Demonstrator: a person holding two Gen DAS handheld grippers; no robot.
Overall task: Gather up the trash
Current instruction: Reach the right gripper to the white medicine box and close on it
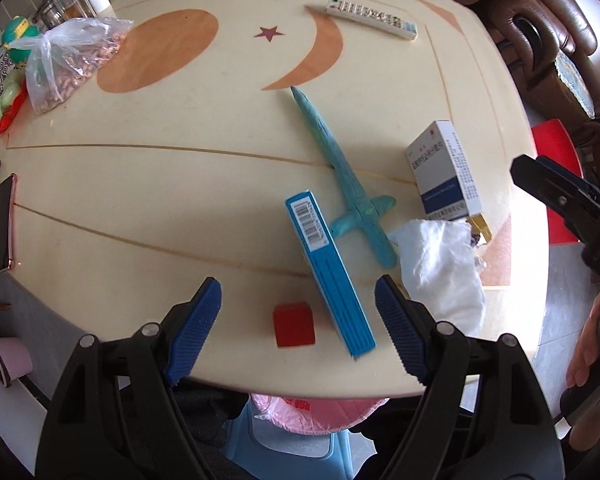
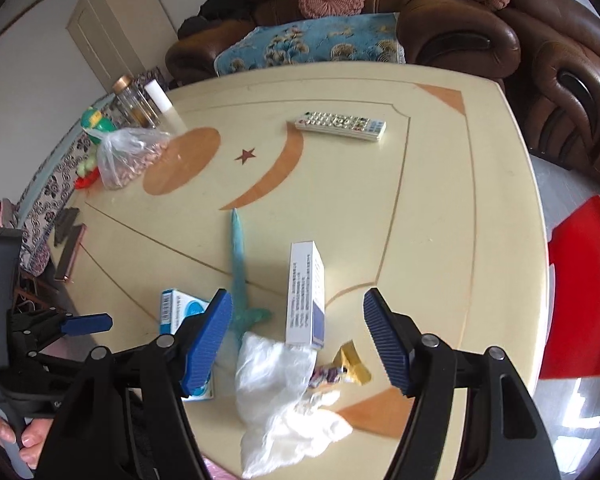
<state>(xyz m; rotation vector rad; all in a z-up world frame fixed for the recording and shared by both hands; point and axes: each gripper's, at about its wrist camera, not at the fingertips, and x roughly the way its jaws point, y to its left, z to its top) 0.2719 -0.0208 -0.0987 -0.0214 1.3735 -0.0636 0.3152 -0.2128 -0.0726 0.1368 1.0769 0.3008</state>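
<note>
The left gripper is seen nearest the lens, jaws spread wide w/ nothing pinched, poised over the near edge of the table. The right gripper is likewise spread and empty, hung over the near-right clutter.

Largest to smallest: the cream table w/ orange moon and star inlay is noted first, then a brown sofa at the far side and a red chair at right. A pink-lined bin is glimpsed under the near table edge; whether anything is in it can't be told.

On the tabletop, a crumpled white tissue is found at near right, just beside a white-and-blue box stood on end and a small gold wrapper. A long blue box lies flat between the left jaws' line of sight, w/ a teal toy sword touching its far-right side and a small red cube just to its left. A bag of nuts sits far left; a remote far centre; a phone at the left edge.

Progress, as judged: approx. nothing collected yet. Tissue, wrapper and prob. both boxes are left on the table; no item is gripped. The pick-up step appears only about to be started.
</note>
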